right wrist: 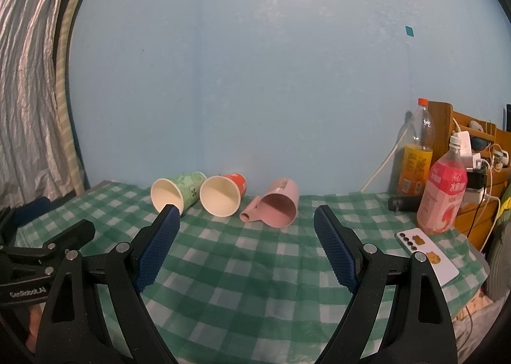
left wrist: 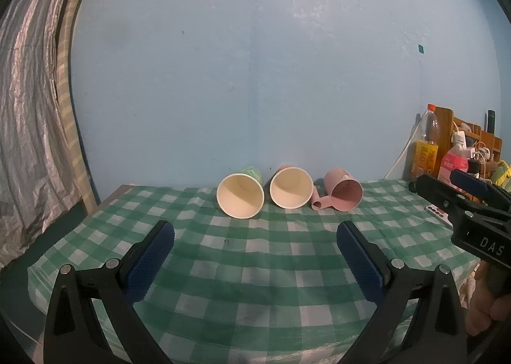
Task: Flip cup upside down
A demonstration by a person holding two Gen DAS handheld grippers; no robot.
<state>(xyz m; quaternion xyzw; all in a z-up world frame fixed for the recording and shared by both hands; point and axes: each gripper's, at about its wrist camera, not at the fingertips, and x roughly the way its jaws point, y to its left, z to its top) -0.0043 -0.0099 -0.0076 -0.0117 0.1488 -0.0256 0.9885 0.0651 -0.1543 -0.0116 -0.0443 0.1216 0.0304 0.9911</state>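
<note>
In the left wrist view, three cups are seen lying on their sides in a row at the far edge of the tabletop, which is covered by a green and white checked cloth, against a pale blue wall. A green paper cup is placed at the left, a red paper cup in the middle and a pink plastic cup with a handle at the right, all with mouths turned toward the camera. The left tongs are held spread wide with nothing between them, well short of the cups. The right tongs are seen at the right edge, the letters "DAS" readable on their body; whether they are spread cannot be told here. A silvery curtain is hung at the left.

In the right wrist view, the same three cups are shown: green paper cup, red paper cup, pink plastic cup. The right tongs are spread wide and hold nothing. Two bottles are counted at the right, one with an orange label, one with a pink label; the print on them is too blurred to read. A white phone is laid face down nearby. On the left tongs' body, "GenRobot.AI" is printed.
</note>
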